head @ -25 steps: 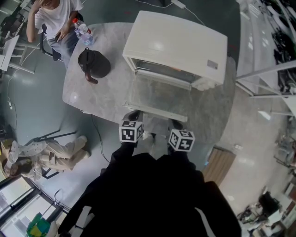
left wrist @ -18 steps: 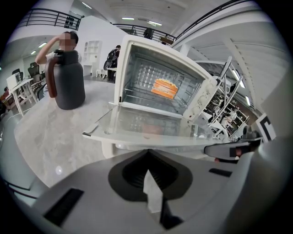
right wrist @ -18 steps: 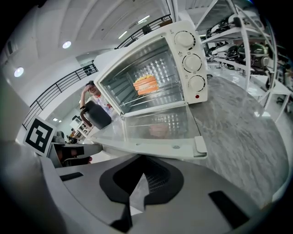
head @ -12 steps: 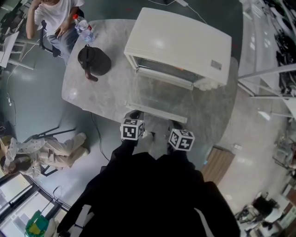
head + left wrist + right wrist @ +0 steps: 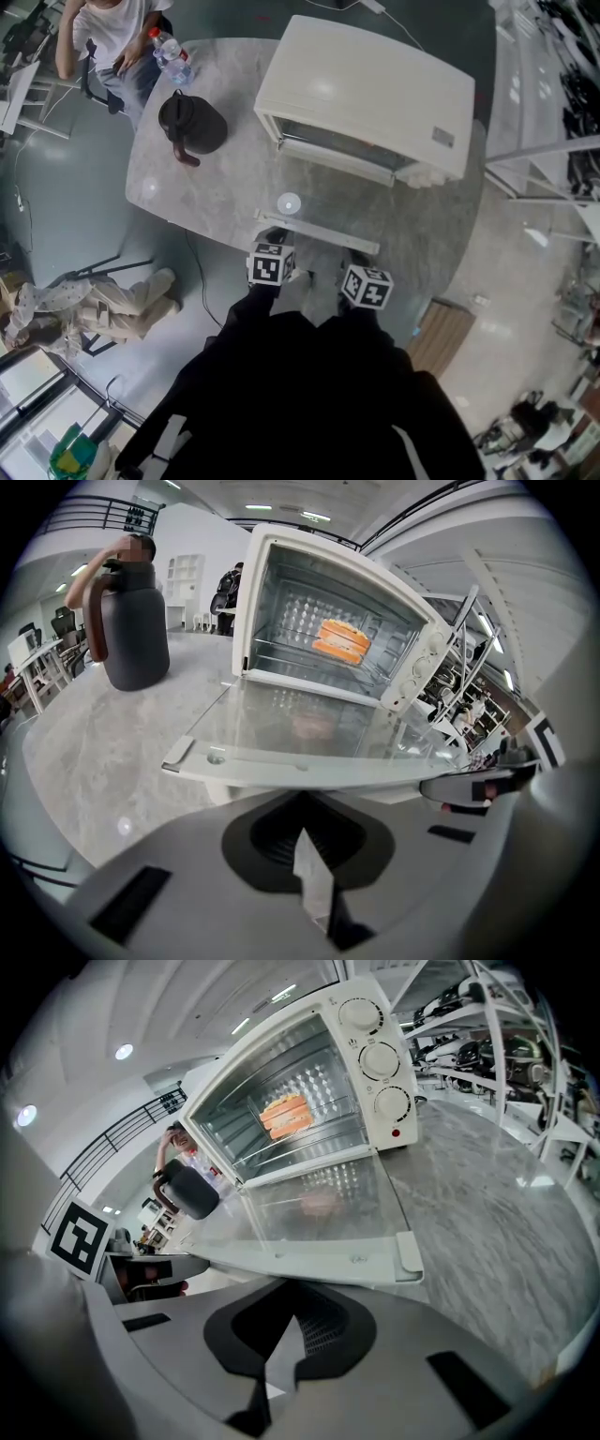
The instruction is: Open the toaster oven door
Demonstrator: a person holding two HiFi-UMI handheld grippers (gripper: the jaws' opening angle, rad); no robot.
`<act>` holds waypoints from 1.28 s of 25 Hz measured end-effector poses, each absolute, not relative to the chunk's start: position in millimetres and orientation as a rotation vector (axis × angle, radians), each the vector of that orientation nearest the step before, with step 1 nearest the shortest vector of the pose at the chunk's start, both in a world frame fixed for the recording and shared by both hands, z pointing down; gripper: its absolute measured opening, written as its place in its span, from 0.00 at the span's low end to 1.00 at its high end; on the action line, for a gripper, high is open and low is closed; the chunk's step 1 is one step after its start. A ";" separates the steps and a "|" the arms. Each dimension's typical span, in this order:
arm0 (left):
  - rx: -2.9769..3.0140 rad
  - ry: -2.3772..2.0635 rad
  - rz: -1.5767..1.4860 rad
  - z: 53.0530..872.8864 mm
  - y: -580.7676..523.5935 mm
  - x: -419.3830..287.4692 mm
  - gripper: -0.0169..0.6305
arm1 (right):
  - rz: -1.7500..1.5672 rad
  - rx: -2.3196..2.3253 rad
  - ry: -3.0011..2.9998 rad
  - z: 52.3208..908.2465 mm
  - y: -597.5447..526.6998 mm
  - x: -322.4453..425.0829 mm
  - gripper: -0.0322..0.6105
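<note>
The white toaster oven (image 5: 366, 84) stands on the grey marble table (image 5: 206, 187). Its glass door (image 5: 328, 202) hangs open, lying about flat toward me. The door's pale handle bar (image 5: 317, 232) runs along the near edge. My left gripper (image 5: 272, 240) sits at the bar's left end and my right gripper (image 5: 356, 255) at its right end. In the left gripper view the handle bar (image 5: 309, 766) lies just past the left gripper (image 5: 300, 803), whose jaws are together. The right gripper (image 5: 291, 1290) looks the same below the handle bar (image 5: 309, 1265). An orange food piece (image 5: 342, 637) rests on the rack inside.
A black jug (image 5: 192, 125) stands on the table left of the oven, with a plastic bottle (image 5: 169, 61) behind it. A seated person (image 5: 103, 37) is at the far left corner. Three knobs (image 5: 380, 1058) line the oven's right side. Shelving stands to the right.
The door has settled a little lower to lie about flat, and a light now reflects off its glass. Both grippers stay at the handle, barely moved.
</note>
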State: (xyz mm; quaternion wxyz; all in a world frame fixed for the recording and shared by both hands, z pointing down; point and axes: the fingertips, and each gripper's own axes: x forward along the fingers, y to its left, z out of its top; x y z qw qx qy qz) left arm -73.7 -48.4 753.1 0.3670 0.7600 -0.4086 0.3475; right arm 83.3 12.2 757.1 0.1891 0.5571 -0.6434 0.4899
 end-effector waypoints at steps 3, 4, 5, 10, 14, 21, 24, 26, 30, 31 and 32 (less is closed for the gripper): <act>1.964 -1.045 0.907 756.8 -47.4 -73.5 0.03 | 1.373 1.569 -1.779 760.4 14.4 86.0 0.05; 1.967 -1.044 0.916 757.9 -47.2 -73.8 0.03 | 1.373 1.568 -1.775 760.6 14.2 85.9 0.05; 1.969 -1.040 0.927 759.2 -46.7 -73.8 0.03 | 1.375 1.567 -1.771 761.0 13.9 85.8 0.05; 1.975 -1.029 0.969 766.5 -44.7 -74.2 0.03 | 1.393 1.560 -1.758 767.6 15.1 84.9 0.05; 1.976 -1.026 0.976 771.6 -46.1 -72.8 0.03 | 1.393 1.553 -1.746 772.8 14.2 86.6 0.05; 1.946 -1.006 0.987 783.5 -41.2 -73.8 0.03 | 1.401 1.534 -1.719 783.0 17.9 86.0 0.05; 1.948 -1.009 0.982 784.3 -44.0 -73.1 0.03 | 1.400 1.534 -1.720 786.5 15.9 87.3 0.05; 1.949 -1.012 0.981 784.0 -43.4 -73.6 0.03 | 1.402 1.532 -1.718 786.8 16.7 87.3 0.05; 1.945 -1.012 0.970 784.3 -41.6 -72.4 0.03 | 1.402 1.529 -1.719 786.4 18.0 88.6 0.05; 1.944 -1.009 0.965 784.2 -41.6 -71.9 0.03 | 1.400 1.520 -1.725 785.2 17.8 87.3 0.05; 1.943 -1.003 0.959 783.7 -41.0 -71.1 0.03 | 1.394 1.503 -1.732 783.7 18.2 84.7 0.05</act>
